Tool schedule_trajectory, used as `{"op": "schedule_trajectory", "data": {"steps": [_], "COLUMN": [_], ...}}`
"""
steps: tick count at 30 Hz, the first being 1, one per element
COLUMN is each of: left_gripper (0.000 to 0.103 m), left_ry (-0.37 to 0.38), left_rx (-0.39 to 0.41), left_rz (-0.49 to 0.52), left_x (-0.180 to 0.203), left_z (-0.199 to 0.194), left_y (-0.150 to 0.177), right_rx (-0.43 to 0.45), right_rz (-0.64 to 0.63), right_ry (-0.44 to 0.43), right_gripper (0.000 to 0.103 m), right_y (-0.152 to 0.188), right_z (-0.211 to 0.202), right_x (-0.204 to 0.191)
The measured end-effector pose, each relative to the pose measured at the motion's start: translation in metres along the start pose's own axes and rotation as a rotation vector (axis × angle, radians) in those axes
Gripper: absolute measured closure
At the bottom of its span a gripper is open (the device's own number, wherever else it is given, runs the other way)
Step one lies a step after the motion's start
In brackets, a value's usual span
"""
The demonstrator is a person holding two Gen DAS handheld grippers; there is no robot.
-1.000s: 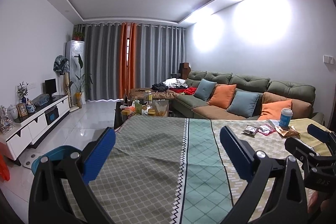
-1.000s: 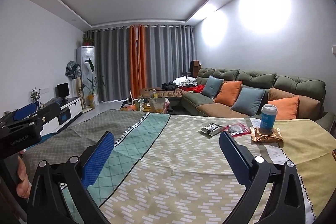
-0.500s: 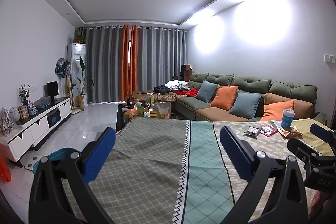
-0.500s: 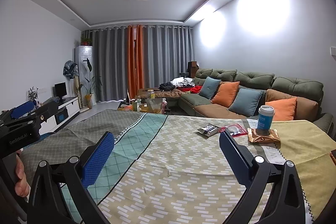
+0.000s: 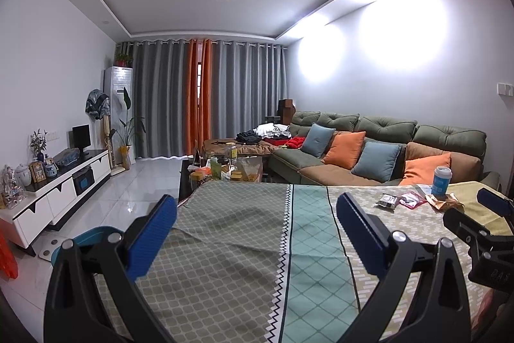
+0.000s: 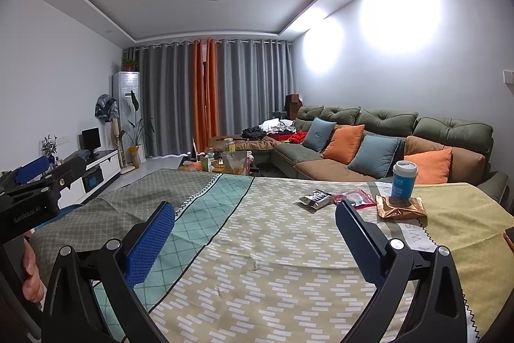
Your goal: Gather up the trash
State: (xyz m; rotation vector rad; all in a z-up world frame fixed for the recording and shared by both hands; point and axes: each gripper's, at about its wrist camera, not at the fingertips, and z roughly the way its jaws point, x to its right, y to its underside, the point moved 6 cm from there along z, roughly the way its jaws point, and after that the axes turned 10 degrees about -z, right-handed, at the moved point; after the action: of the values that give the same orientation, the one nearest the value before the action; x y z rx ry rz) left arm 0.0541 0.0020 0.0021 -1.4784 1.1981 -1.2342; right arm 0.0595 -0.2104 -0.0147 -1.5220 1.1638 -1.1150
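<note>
On the patterned tablecloth (image 6: 263,240) at the far right lie a dark foil wrapper (image 6: 315,198), a red packet (image 6: 355,198) and a crumpled gold wrapper (image 6: 401,208). A blue paper cup (image 6: 403,179) stands on the gold wrapper. The same litter shows small in the left wrist view: dark wrapper (image 5: 388,201), red packet (image 5: 411,200), gold wrapper (image 5: 445,202), cup (image 5: 441,180). My right gripper (image 6: 255,216) is open and empty, well short of the wrappers. My left gripper (image 5: 257,214) is open and empty over the table's left part.
A blue bin (image 5: 90,238) sits on the floor by the table's left edge. Beyond the table are a cluttered coffee table (image 5: 225,169), a green sofa (image 5: 369,147) with cushions and a white TV cabinet (image 5: 57,192). A hand (image 6: 30,272) holds the left gripper's handle.
Both views have shifted slightly; the litter sits a little lower and nearer in the right wrist view. Both grippers stay open and empty.
</note>
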Motion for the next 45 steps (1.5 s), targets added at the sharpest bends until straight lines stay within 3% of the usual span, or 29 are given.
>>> {"op": "schedule_trajectory", "data": {"steps": [45], "left_gripper": [0.003], "left_ry": [-0.004], "left_rx": [-0.022], "left_rz": [-0.008], "left_x": [-0.008], "left_z": [0.003], "left_y": [0.011], "right_rx": [-0.001], "right_rz": [0.002], "right_ry": [0.009], "right_gripper": [0.004], "right_y": [0.001], "right_z": [0.002], "right_x": [0.001]}}
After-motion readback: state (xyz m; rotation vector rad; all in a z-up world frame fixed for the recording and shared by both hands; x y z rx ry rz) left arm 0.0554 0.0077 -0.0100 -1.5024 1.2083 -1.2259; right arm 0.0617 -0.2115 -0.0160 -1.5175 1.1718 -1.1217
